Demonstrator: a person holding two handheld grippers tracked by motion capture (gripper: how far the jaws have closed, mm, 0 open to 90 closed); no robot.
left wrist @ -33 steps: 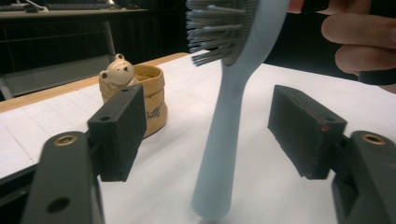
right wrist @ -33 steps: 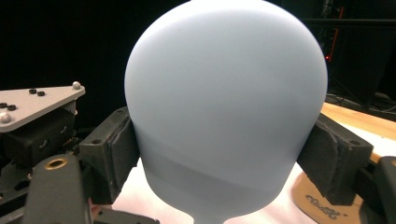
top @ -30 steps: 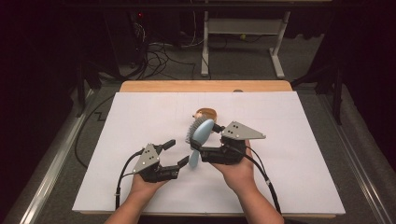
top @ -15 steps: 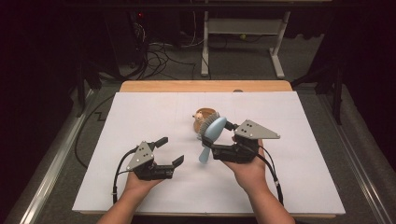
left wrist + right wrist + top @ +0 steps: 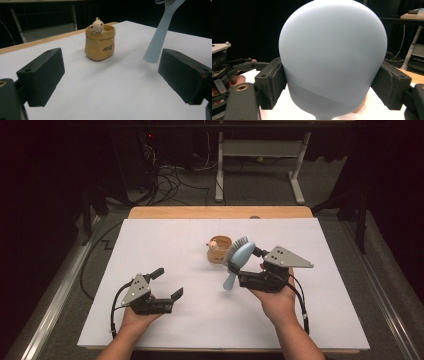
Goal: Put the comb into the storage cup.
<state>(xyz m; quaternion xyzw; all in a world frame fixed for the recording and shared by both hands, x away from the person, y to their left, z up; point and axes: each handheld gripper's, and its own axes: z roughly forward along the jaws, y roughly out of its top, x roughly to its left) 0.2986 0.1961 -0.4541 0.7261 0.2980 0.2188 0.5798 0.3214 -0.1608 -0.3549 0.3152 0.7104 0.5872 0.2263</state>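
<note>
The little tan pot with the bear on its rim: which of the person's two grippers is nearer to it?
Right. The right gripper, shut on the blue hairbrush, sits just beside the tan pot. The left gripper, jaws open and empty, is farther off, toward the table's near left.

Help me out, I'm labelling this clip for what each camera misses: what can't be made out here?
- Brush: in the right gripper view its blue back blocks the table beyond and hides its own bristles.
- Brush head: in the left gripper view the top edge cuts it off; the handle shows.
- Pouch: the print is too small to read and its inside is hidden by its wall.
- Pouch in the high view: partly behind the brush.
</note>
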